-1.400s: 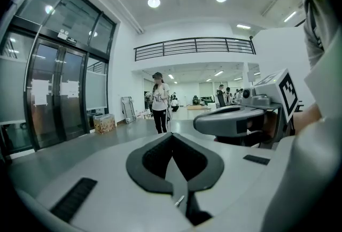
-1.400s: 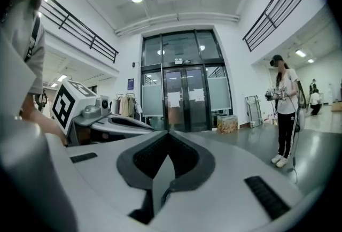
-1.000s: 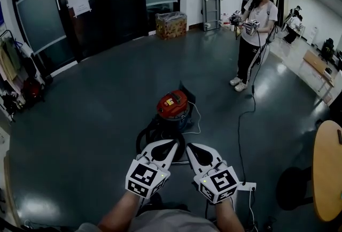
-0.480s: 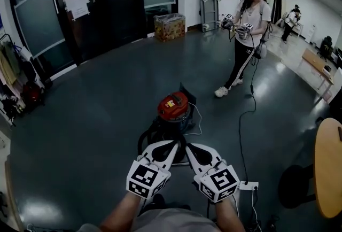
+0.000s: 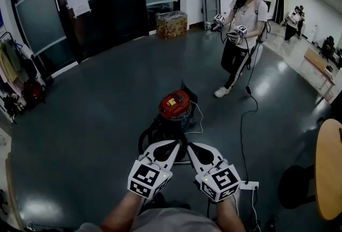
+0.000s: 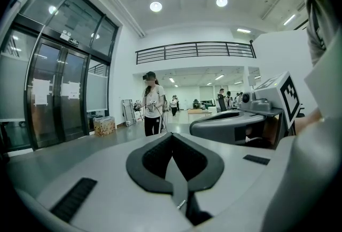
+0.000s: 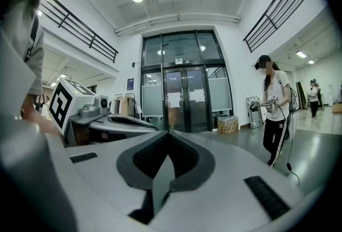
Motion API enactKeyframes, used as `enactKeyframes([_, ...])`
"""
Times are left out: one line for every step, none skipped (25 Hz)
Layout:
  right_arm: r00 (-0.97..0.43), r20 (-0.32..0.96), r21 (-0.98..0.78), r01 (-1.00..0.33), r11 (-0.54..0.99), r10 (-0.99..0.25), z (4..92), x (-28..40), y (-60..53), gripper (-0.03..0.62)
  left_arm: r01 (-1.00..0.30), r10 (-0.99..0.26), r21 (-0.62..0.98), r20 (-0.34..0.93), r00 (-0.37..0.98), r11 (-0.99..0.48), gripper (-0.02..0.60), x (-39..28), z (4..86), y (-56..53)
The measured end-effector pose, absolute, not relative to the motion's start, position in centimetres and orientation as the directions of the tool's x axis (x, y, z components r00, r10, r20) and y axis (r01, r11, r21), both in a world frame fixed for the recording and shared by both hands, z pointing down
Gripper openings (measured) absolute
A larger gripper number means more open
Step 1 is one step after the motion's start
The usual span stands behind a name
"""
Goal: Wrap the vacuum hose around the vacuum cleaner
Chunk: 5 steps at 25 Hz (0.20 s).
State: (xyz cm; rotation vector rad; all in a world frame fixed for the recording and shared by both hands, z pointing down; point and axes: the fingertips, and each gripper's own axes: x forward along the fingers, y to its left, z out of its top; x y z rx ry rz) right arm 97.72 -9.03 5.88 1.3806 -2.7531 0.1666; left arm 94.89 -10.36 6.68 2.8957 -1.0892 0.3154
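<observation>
Head view showed the left gripper [image 5: 173,144] and the right gripper [image 5: 191,146] side by side and low, each with its jaws closed on nothing, tips pointing at the vacuum cleaner [image 5: 174,105], which stood on the open middle of the floor [image 5: 91,118]. The vacuum hose [image 5: 145,136] lay in a dark loop at the cleaner's near side, just under the tips. A thin white cord [image 5: 198,118] ran by the cleaner's right, so a grab there could have caught cord with hose. Another person [image 5: 239,22] had walked from the floor's far right corner toward the cleaner over the last second, trailing a cable [image 5: 241,129]; hose and cable could have tangled. The grippers and cleaner had not shifted. Left gripper view showed the left gripper [image 6: 172,136] pinched together and empty, aimed level across the room, so neither cleaner nor hose appeared; reaching down blind risked a miss. Right gripper view showed the right gripper [image 7: 168,132] likewise closed and empty, with the person [image 7: 274,113] at the right.
</observation>
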Motion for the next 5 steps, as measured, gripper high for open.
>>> enactKeyframes([-0.598, 0.1, -0.071, -0.801, 0.594, -0.795, 5.99, 97.72, -9.07, 0.005, -0.655, -0.648, -0.042, 0.202, 0.734, -0.755, 0.008, 94.89, 6.85, -10.39])
enactKeyframes([-0.6, 0.099, -0.07, -0.8, 0.595, -0.794, 6.09, 97.72, -9.12, 0.005, -0.654, -0.648, -0.043, 0.204, 0.734, -0.755, 0.008, 94.9, 7.0, -10.43])
enactKeyframes([-0.601, 0.098, -0.07, -0.799, 0.597, -0.793, 6.15, 97.72, -9.19, 0.005, -0.654, -0.648, -0.044, 0.205, 0.734, -0.755, 0.008, 94.92, 7.12, -10.48])
enactKeyframes([-0.603, 0.096, -0.07, -0.797, 0.599, -0.792, 6.19, 97.72, -9.27, 0.005, -0.654, -0.648, -0.044, 0.206, 0.734, -0.755, 0.008, 94.95, 7.23, -10.55])
enactKeyframes([-0.605, 0.095, -0.07, -0.796, 0.601, -0.79, 6.23, 97.72, -9.34, 0.005, -0.654, -0.648, -0.045, 0.207, 0.733, -0.755, 0.008, 94.97, 7.32, -10.61])
